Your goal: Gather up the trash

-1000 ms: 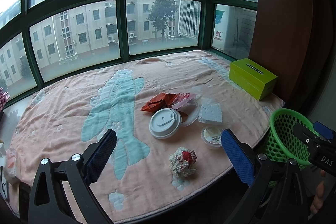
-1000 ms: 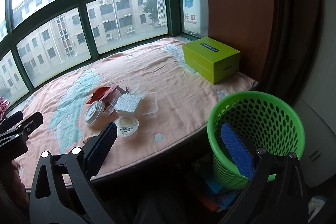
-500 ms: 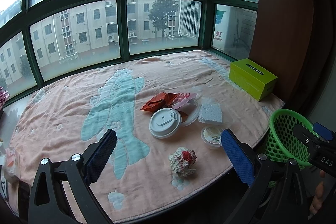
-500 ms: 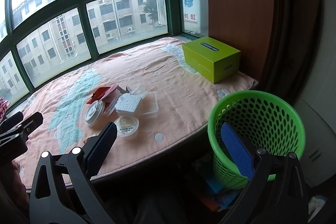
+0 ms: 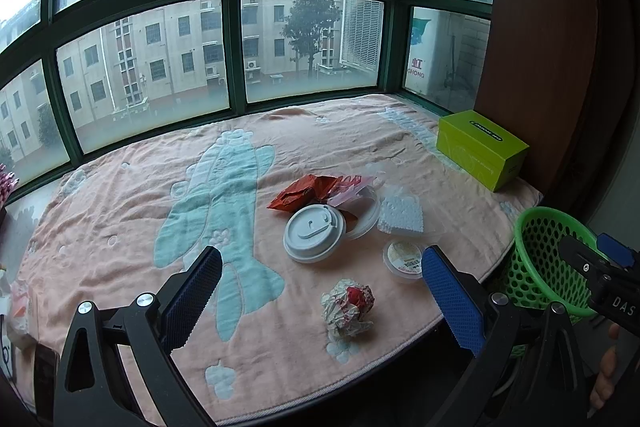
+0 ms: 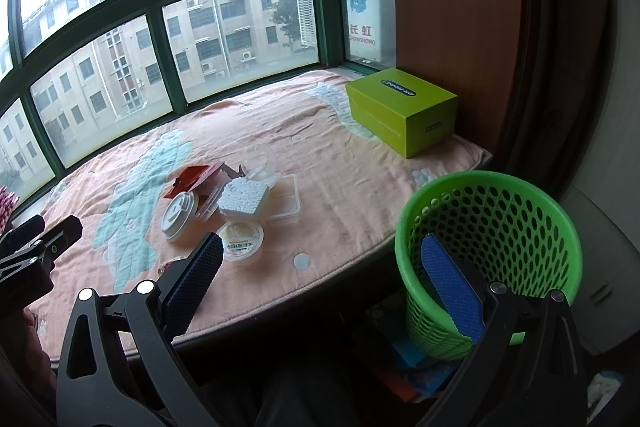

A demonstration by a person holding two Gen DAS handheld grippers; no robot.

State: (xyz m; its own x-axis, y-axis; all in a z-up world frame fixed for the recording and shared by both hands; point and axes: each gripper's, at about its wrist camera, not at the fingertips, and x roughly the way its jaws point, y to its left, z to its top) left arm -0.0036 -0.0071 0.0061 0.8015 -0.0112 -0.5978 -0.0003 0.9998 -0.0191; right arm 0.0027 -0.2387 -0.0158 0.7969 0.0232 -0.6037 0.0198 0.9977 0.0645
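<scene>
Trash lies on a pink blanket [image 5: 120,227] over the window seat. A crumpled paper ball [image 5: 348,307] is nearest, with a white cup lid [image 5: 314,233], a red wrapper [image 5: 304,193], a white foam piece [image 5: 402,215] and a small round sauce cup [image 5: 404,259] beyond it. My left gripper [image 5: 320,299] is open, held just above and before the paper ball. My right gripper [image 6: 320,287] is open and empty, off the seat's front edge beside the green mesh basket [image 6: 488,235]. The same lid [image 6: 178,215], foam piece [image 6: 242,197] and sauce cup [image 6: 240,239] show in the right wrist view.
A lime-green box [image 5: 482,151] stands at the far right of the seat against a brown wooden panel [image 6: 452,7]. Green-framed windows [image 5: 232,51] curve around the back. A clear plastic tray [image 6: 286,203] lies by the foam. The green basket [image 5: 548,259] stands on the floor, right of the seat.
</scene>
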